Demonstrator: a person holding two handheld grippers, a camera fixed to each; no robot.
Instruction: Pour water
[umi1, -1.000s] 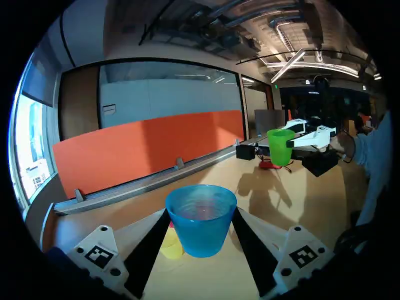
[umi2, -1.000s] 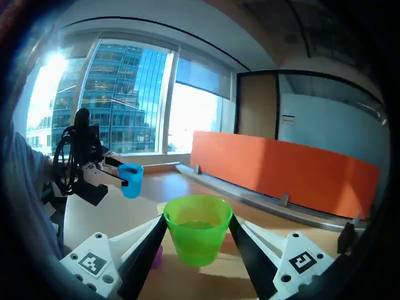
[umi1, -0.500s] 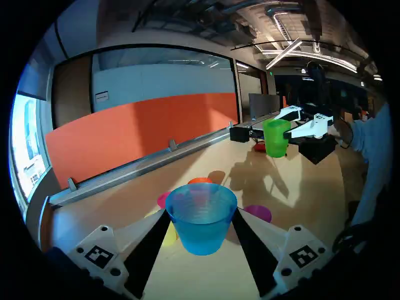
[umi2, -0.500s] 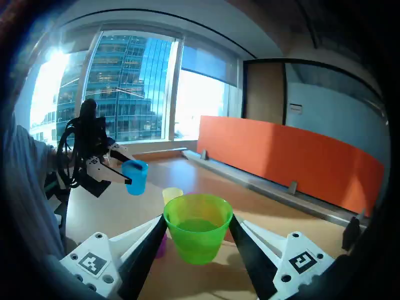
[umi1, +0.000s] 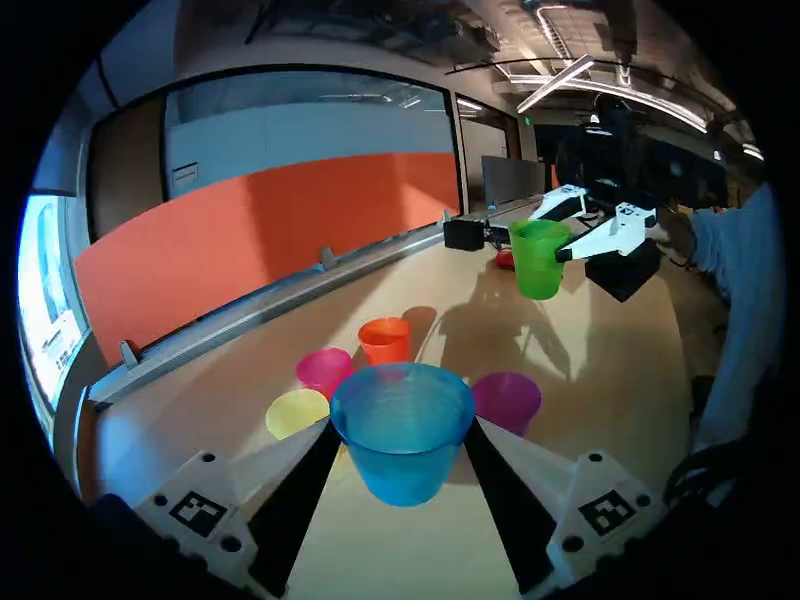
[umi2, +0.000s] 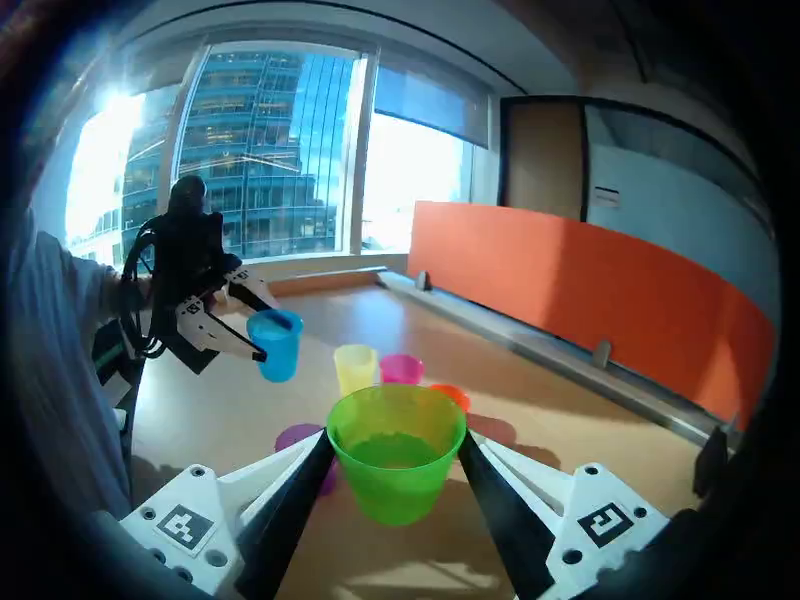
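My left gripper (umi1: 402, 452) is shut on a blue cup (umi1: 402, 428), held upright above the wooden table (umi1: 590, 340). My right gripper (umi2: 396, 470) is shut on a green cup (umi2: 396, 452) with liquid in its bottom. In the left gripper view the green cup (umi1: 538, 258) hangs at the far right in the right gripper (umi1: 555, 245). In the right gripper view the blue cup (umi2: 275, 343) sits at the left in the left gripper (umi2: 258, 342). Both cups are in the air, well apart.
Four cups stand on the table between the grippers: yellow (umi1: 297, 411), pink (umi1: 325, 369), orange (umi1: 386, 339) and purple (umi1: 506, 399). An orange partition (umi1: 260, 230) runs along the table's far edge. A person's sleeve (umi1: 745, 290) is at the right; a black box (umi1: 463, 233) sits far back.
Both grippers have tipped downward, so the table and its cups have come into view. Each held cup has stayed gripped and upright.
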